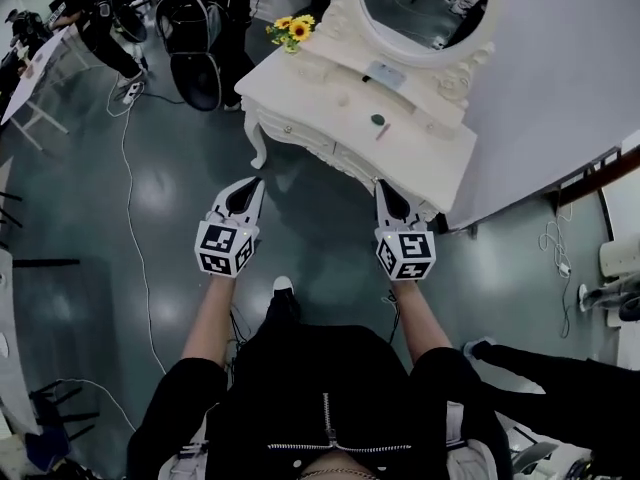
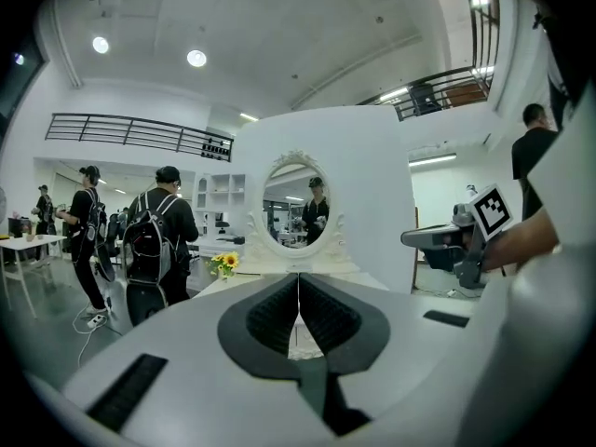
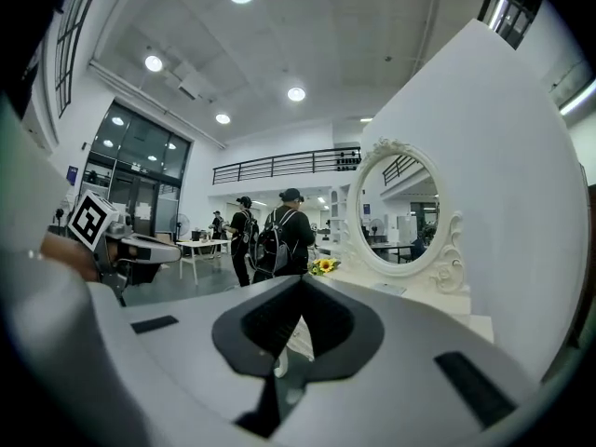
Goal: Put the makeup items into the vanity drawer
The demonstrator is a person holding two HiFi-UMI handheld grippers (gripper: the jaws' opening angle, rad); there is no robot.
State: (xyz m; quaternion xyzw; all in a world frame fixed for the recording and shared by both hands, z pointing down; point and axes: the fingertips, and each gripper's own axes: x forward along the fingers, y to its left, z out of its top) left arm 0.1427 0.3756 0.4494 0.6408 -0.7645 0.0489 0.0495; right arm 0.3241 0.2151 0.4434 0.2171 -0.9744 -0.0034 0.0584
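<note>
Left tongs, right tongs shut, near vanity front edge.

Top of the white oval-framed mirror is cut off by head view's upper edge. Small dark round thing and thin stick on the white carved counter: too small to ID. My right gripper covers part of the counter's front. In its own view my left gripper hides most of the counter top.
</note>
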